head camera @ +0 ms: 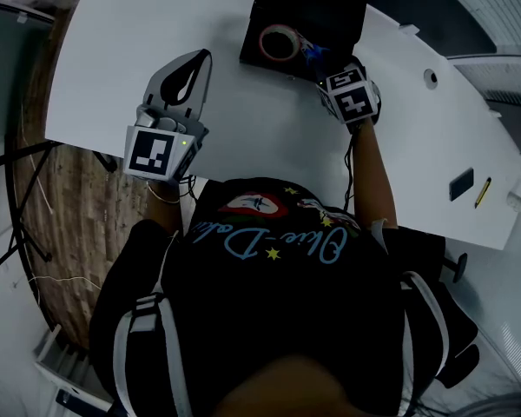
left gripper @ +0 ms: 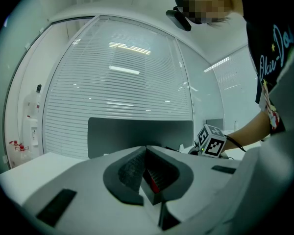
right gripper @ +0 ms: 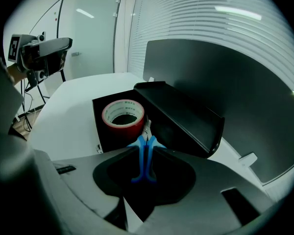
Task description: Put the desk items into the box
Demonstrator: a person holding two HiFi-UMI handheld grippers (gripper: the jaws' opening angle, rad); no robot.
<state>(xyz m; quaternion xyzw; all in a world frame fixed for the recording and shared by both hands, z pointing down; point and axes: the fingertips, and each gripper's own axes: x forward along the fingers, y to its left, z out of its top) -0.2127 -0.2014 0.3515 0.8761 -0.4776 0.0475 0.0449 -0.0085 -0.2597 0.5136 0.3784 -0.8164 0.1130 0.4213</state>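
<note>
A: Jaws nearest you first. Your left gripper (left gripper: pixel 148 150) was pressed closed on nothing, held about level above the white table (head camera: pixel 243 137).

B: Your head view showed that closed teardrop shape too. But it hid the jaws of your right gripper (right gripper: pixel 146 148) under its marker cube.

A: That gripper's own view filled the gap. You had the jaws clamped on a small blue-handled tool (right gripper: pixel 145 156), with its metal tip reaching over the near wall of the black box (right gripper: pixel 100 129).

B: Just past that tip, the red tape roll (right gripper: pixel 123 114) lay flat inside the box, and the lid (right gripper: pixel 186 116) stood open beyond it.

A: Only your head view caught a slim yellow item (head camera: pixel 484 192) and a small dark item (head camera: pixel 460 183). They lay near the table's right edge, well apart from the box.
</note>
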